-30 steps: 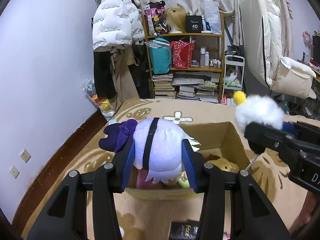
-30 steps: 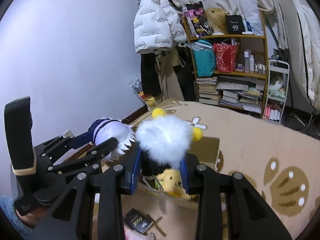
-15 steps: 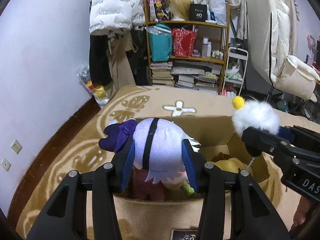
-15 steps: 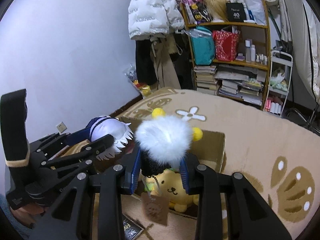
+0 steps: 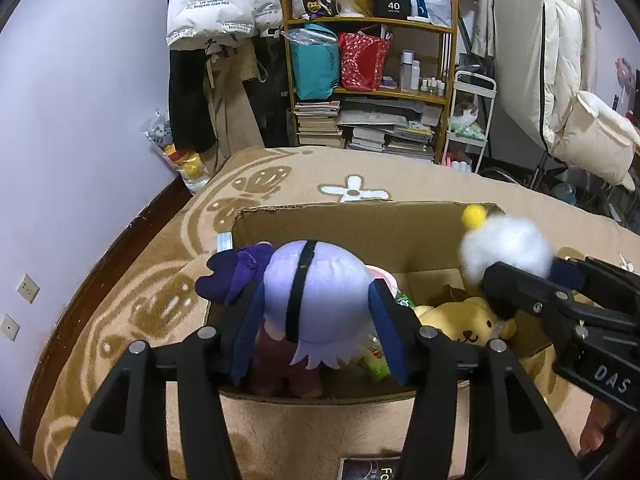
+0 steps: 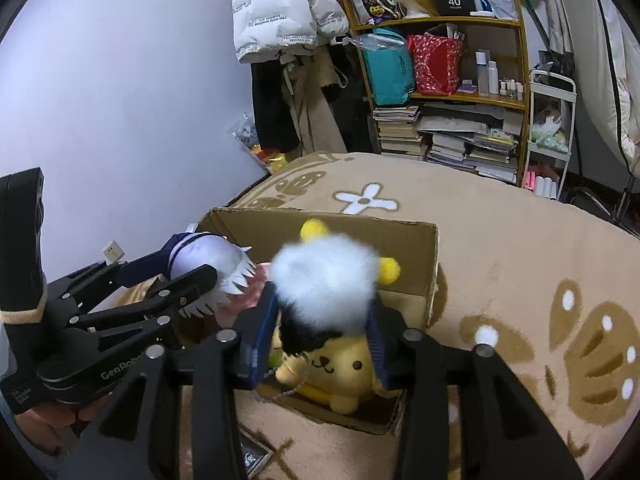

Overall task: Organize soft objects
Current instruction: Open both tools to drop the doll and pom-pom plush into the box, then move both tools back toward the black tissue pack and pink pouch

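Observation:
My left gripper (image 5: 316,320) is shut on a lavender-haired plush doll (image 5: 316,292) with a purple bow, held over the left part of an open cardboard box (image 5: 360,232). My right gripper (image 6: 320,332) is shut on a fluffy white plush (image 6: 324,276) with yellow pom-poms, held over the box's right part; this plush also shows in the left wrist view (image 5: 504,248). A yellow dog plush (image 6: 332,368) lies inside the box, also seen in the left wrist view (image 5: 464,320), beside a green item (image 5: 376,360).
The box sits on a tan patterned blanket (image 6: 500,248). A dark booklet (image 5: 372,472) lies in front of the box. A cluttered bookshelf (image 5: 368,80), hanging coats (image 5: 216,12) and a white padded chair (image 5: 560,80) stand behind. The wall (image 5: 80,120) is at left.
Both grippers have moved forward and tilted down over the box, each still holding its plush. More of the box's inside and the yellow dog plush has come into view.

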Demonstrator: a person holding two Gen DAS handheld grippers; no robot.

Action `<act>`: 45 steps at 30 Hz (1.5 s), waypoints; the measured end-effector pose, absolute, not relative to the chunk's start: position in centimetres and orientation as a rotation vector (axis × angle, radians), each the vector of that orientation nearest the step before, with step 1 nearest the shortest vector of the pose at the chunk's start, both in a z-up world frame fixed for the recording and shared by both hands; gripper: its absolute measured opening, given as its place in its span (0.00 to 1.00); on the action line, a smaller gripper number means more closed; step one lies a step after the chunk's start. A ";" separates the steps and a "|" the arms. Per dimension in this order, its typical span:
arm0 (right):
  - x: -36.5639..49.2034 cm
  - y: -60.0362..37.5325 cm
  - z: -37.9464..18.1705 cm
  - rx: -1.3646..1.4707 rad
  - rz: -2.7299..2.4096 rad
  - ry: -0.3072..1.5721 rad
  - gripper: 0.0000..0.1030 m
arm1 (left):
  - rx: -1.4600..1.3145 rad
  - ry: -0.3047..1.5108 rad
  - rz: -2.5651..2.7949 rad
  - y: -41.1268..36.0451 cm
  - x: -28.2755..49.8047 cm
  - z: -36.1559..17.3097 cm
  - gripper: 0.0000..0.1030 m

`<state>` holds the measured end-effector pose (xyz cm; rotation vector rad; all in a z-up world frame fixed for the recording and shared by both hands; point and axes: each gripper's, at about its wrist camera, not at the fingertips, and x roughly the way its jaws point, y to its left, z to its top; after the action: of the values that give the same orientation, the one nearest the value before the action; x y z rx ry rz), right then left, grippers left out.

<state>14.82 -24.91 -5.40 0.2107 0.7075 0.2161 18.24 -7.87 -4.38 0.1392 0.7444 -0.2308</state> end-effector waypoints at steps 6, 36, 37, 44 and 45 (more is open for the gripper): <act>14.1 -24.9 -4.6 0.200 0.201 0.702 0.63 | 0.139 0.758 -0.237 -7.9 17.9 -4.2 0.60; 6.8 -24.2 -2.4 0.235 0.209 0.670 0.98 | 0.084 0.698 -0.183 -3.6 11.9 1.3 0.98; 6.5 -24.0 -2.5 0.236 0.214 0.673 0.98 | 0.086 0.701 -0.179 -3.3 11.6 1.3 0.98; 4.9 -22.3 -3.9 0.228 0.244 0.705 0.98 | 0.075 0.761 -0.138 -1.1 9.6 0.4 0.98; 4.8 -22.1 -4.1 0.224 0.249 0.710 0.98 | 0.071 0.771 -0.136 -0.9 9.4 0.2 0.98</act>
<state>4.79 -22.08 -4.05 0.2243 0.7095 0.2486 9.42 -0.95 0.21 0.0705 0.7713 -0.1356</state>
